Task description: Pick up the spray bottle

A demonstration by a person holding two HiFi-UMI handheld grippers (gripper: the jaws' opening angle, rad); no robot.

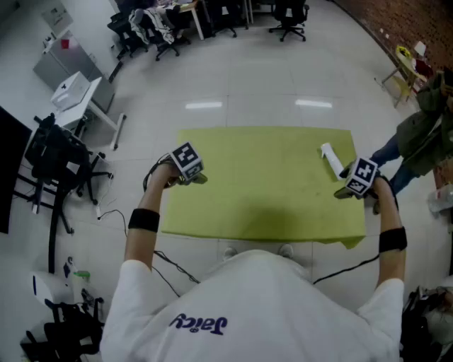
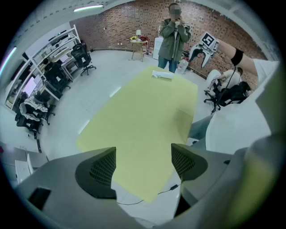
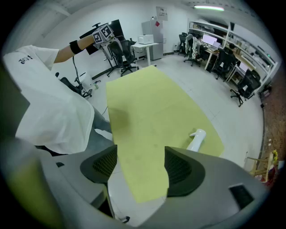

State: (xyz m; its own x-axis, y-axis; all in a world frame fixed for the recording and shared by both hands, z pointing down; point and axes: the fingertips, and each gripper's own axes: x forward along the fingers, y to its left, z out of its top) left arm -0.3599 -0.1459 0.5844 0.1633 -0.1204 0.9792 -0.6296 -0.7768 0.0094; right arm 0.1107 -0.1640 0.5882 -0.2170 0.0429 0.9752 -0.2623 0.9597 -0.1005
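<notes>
A white spray bottle (image 1: pixel 330 159) lies on its side near the far right corner of the yellow-green table (image 1: pixel 262 184). My right gripper (image 1: pixel 356 182) hangs just on the near side of it, pointing steeply down, jaws open and empty. In the right gripper view the bottle (image 3: pixel 196 138) lies beyond the right jaw, apart from it, over the table (image 3: pixel 152 98). My left gripper (image 1: pixel 190 170) hovers over the table's left edge, open with nothing between its jaws (image 2: pixel 143 167). From there the bottle (image 2: pixel 162 74) shows at the table's far end.
A person in a green jacket (image 1: pixel 425 131) stands close off the table's right side, near the bottle. A black chair (image 1: pixel 60 162) and a white desk (image 1: pixel 78 95) stand at the left. Office chairs (image 1: pixel 290 14) line the far wall. Cables (image 1: pixel 170 272) trail on the floor.
</notes>
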